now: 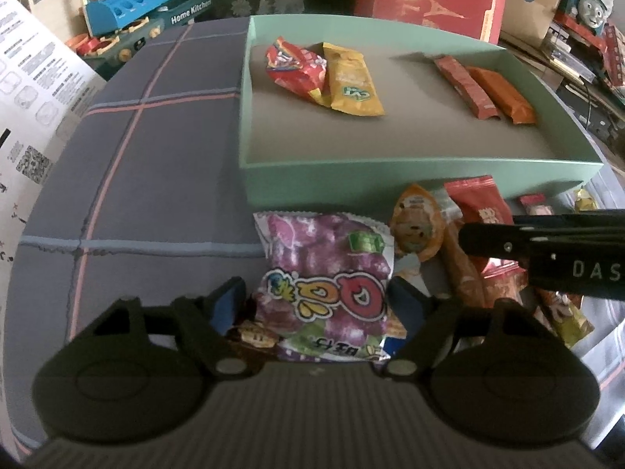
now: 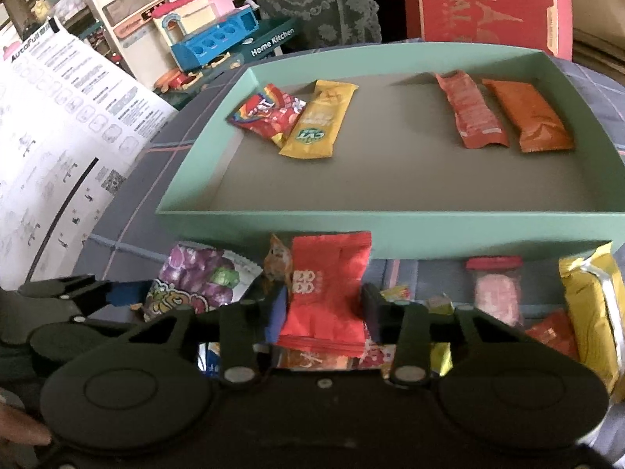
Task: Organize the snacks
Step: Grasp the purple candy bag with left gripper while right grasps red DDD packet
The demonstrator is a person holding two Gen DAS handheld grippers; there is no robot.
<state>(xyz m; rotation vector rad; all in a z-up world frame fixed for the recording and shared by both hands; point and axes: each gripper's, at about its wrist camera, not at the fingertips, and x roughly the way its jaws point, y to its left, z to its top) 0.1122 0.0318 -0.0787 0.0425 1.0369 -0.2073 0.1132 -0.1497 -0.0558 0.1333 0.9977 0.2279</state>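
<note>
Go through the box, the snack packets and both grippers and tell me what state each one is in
Green box: open-topped, holding four packets.
Purple packet: outside the box, between the left gripper's fingers.
Red packet: outside the box, pinched by the right gripper.
Yellow packet: lying flat in the box.

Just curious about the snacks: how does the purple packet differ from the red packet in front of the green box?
The purple packet is wider, with a cartoon print and a zigzag top edge; the red packet is narrower and plain red with small white marks. The purple packet sits between the left gripper's jaws, the red packet between the right gripper's. Both lie outside the green box.
</note>
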